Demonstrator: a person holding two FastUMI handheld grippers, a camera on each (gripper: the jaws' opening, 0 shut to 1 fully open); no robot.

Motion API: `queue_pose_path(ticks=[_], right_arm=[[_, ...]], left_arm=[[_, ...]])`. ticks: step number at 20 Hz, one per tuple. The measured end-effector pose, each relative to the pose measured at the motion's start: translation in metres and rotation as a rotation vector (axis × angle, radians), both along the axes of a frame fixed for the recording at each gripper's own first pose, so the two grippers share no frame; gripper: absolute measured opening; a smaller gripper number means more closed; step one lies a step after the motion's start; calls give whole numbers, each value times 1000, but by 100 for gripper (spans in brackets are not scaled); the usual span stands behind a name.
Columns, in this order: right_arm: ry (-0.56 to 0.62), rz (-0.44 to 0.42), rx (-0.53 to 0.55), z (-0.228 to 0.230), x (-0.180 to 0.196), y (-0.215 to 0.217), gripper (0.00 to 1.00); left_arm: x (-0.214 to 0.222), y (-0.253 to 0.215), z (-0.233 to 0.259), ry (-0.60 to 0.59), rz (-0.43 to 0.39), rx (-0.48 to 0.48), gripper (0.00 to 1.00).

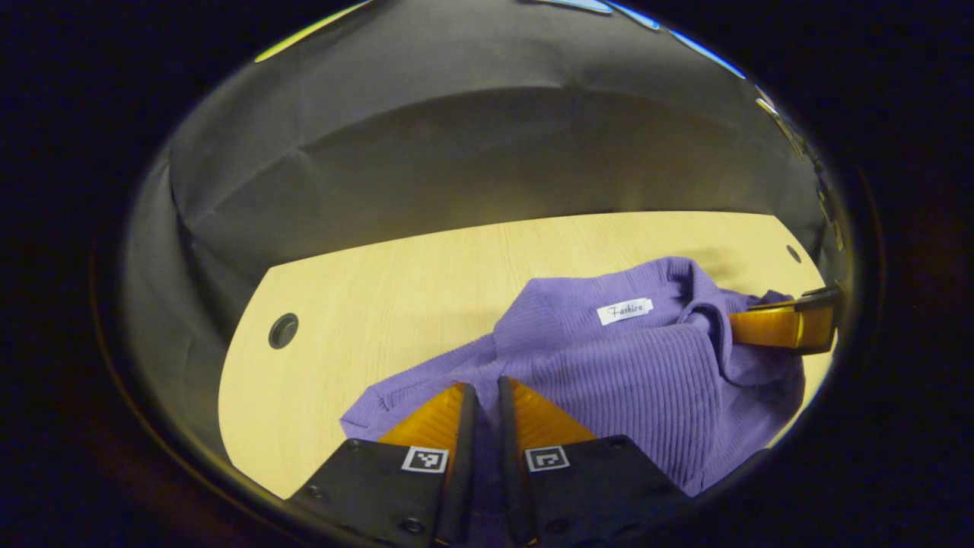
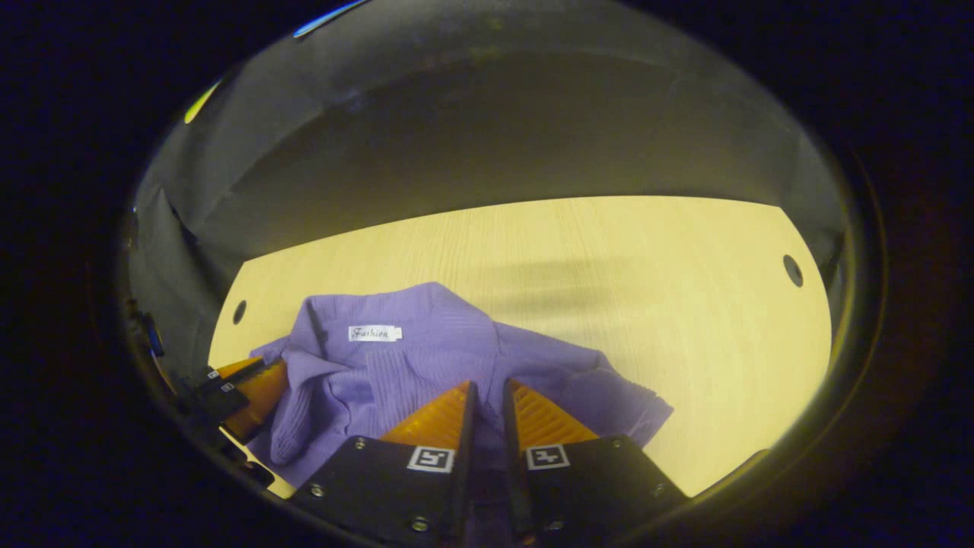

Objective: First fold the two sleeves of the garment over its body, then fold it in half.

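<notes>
A purple ribbed garment [image 1: 609, 365] lies bunched on the light wooden table [image 1: 426, 289], its white neck label [image 1: 624, 310] facing up. At the bottom of the left gripper view, my left gripper [image 1: 487, 386] is shut on the garment's near edge, with purple cloth pinched between its fingers. My right gripper [image 1: 738, 323] reaches in from the right and grips a raised fold of cloth. In the right gripper view the garment [image 2: 411, 358] sits left of centre, label [image 2: 374, 332] up. My right gripper [image 2: 487, 386] is shut on its edge there, and the left gripper [image 2: 278, 384] holds cloth at the far left.
The table has a round cable hole near its left corner [image 1: 283, 330] and another at the right [image 1: 794, 253]. Bare tabletop [image 2: 647, 304] stretches behind and to the right of the garment. Dark cloth walls [image 1: 472, 152] close in the table's far side.
</notes>
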State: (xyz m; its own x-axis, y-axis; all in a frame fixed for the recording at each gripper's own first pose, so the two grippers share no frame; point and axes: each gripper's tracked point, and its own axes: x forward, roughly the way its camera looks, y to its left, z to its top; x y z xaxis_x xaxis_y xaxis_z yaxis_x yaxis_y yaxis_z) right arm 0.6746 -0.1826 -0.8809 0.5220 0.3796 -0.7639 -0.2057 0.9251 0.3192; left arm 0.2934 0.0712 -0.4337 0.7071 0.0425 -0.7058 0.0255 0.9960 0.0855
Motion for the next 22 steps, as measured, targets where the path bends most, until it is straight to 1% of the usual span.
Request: queue_pose_path(ticks=[1, 3, 4, 5, 6, 8, 9, 10, 11, 12, 13, 14, 18, 19, 20, 21, 22], right_arm=[[-6, 8, 32, 1, -1, 9, 36], [-45, 22, 14, 10, -5, 6, 66], [-73, 27, -2, 17, -7, 3, 69], [-93, 31, -8, 26, -11, 2, 65], [-111, 33, -8, 37, -15, 2, 69], [-144, 30, -1, 59, -24, -3, 69], [-158, 27, 2, 69, -30, -5, 65], [-173, 24, 4, 81, -36, -8, 69], [-189, 20, 4, 95, -43, -12, 69], [-209, 17, 8, 109, -49, -16, 65], [-227, 15, 14, 121, -57, -19, 65], [-244, 12, 18, 131, -66, -19, 69], [-328, 4, 23, 175, -99, -34, 69], [-349, 2, 26, 184, -108, -37, 69], [-365, 2, 32, 194, -120, -40, 65], [-383, -4, 39, 202, -129, -44, 69], [-402, -15, 50, 211, -139, -48, 69]], left_arm=[[1, 6, 3, -7, 16, 9, 37], [-9, 7, 11, -19, 35, -47, 62], [-13, 6, 20, -31, 46, -77, 74], [-16, 8, 29, -47, 54, -89, 70], [-22, 12, 39, -62, 59, -88, 70], [-37, 11, 63, -94, 55, -94, 70], [-45, 9, 76, -107, 53, -104, 70], [-51, 5, 88, -122, 51, -114, 70], [-59, 4, 103, -142, 48, -122, 70], [-69, 3, 121, -163, 43, -127, 70], [-79, 2, 137, -183, 35, -131, 70], [-89, -2, 151, -201, 27, -131, 70], [-128, -16, 203, -283, 14, -147, 69], [-141, -17, 218, -304, 13, -150, 70], [-154, -20, 231, -325, 11, -152, 70], [-167, -23, 241, -343, 8, -155, 69], [-182, -27, 250, -359, 1, -159, 70]])
